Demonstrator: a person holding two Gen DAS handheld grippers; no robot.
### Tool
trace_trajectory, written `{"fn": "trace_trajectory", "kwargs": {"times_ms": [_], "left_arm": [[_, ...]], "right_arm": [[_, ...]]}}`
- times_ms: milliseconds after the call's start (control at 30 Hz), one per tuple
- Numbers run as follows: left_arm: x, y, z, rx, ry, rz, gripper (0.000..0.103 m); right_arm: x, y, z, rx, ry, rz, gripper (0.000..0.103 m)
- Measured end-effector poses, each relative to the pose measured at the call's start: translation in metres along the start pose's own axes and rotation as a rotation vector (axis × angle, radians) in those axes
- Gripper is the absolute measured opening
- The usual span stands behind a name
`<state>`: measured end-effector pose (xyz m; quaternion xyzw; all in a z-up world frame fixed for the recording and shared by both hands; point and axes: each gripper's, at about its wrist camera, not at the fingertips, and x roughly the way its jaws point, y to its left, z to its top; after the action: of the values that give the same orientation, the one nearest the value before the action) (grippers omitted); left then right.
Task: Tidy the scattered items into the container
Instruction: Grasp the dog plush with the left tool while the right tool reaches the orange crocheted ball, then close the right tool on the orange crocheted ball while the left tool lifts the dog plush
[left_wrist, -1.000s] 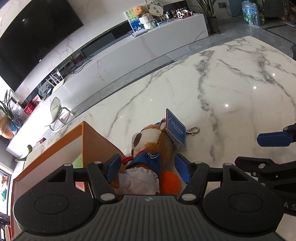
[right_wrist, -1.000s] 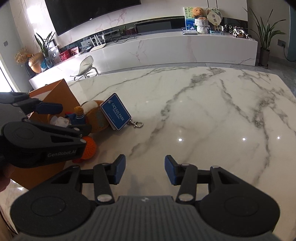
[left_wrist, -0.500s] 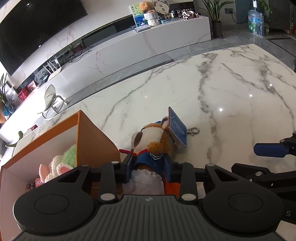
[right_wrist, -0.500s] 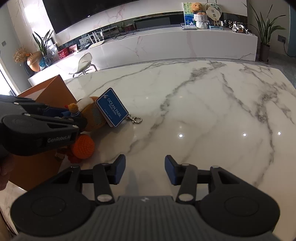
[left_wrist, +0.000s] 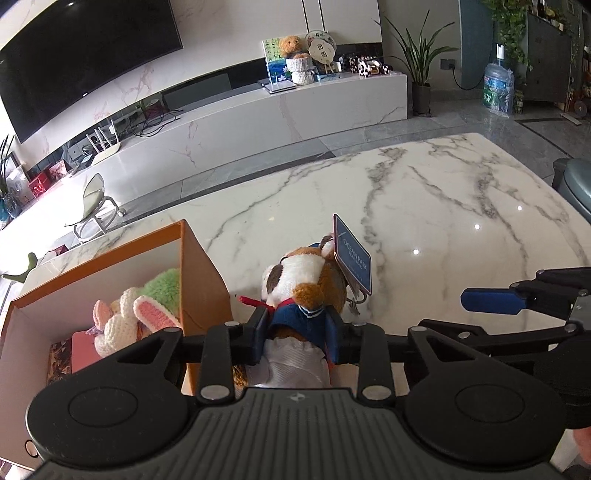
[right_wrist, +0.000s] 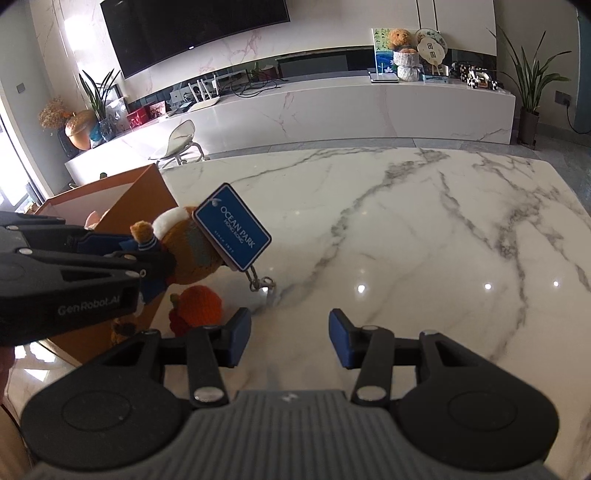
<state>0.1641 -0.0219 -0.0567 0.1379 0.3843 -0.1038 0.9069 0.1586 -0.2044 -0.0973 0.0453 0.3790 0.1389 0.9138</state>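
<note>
My left gripper (left_wrist: 297, 328) is shut on a brown and white plush animal (left_wrist: 303, 273) in a blue sailor top, held above the marble table just right of the orange box (left_wrist: 201, 273). A blue Ocean Park tag (left_wrist: 352, 254) and a metal clasp hang from it. In the right wrist view the plush (right_wrist: 188, 247), its tag (right_wrist: 232, 227) and the left gripper (right_wrist: 147, 254) show at the left. An orange knitted toy (right_wrist: 199, 304) lies on the table beneath the plush. My right gripper (right_wrist: 286, 338) is open and empty over the table.
The open orange box holds a knitted bunny (left_wrist: 118, 321), a green fuzzy toy (left_wrist: 164, 291) and a pink item (left_wrist: 83, 350). The marble table (right_wrist: 424, 240) stretches right and ahead. The right gripper's blue finger (left_wrist: 491, 301) shows at the right of the left wrist view.
My left gripper closed on the plush animal and lifted it off the table, uncovering the orange knitted toy. The box interior came into view. The right gripper stayed open and barely moved.
</note>
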Motion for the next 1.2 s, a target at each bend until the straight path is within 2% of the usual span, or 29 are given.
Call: {"fn": "trace_trajectory", "kwargs": {"times_ms": [100,267,400,533,867,1033,1133,1200], "left_arm": [[-0.015,0.01,0.001,-0.029,-0.035,-0.008,0.037],[-0.035,0.032,0.004,-0.073,-0.083,0.009,0.037],[-0.043,0.049,0.006,-0.104,-0.114,0.022,0.037],[-0.045,0.066,0.006,-0.138,-0.13,0.032,0.037],[-0.037,0.092,0.003,-0.189,-0.155,0.019,0.037],[-0.036,0.1,-0.001,-0.209,-0.157,0.009,0.037],[-0.037,0.104,-0.005,-0.225,-0.153,0.012,0.037],[-0.04,0.108,-0.008,-0.237,-0.152,0.015,0.037]], "right_arm": [[-0.006,0.008,-0.001,-0.015,-0.037,-0.018,0.05],[-0.004,0.026,0.006,-0.079,-0.065,0.11,0.051],[0.008,0.046,0.013,-0.152,-0.039,0.139,0.051],[0.03,0.06,0.016,-0.211,-0.01,0.123,0.051],[0.077,0.065,0.015,-0.157,0.095,0.142,0.051],[0.084,0.069,0.015,-0.13,0.12,0.173,0.049],[0.082,0.074,0.014,-0.146,0.116,0.159,0.043],[0.079,0.077,0.014,-0.153,0.114,0.147,0.043]]}}
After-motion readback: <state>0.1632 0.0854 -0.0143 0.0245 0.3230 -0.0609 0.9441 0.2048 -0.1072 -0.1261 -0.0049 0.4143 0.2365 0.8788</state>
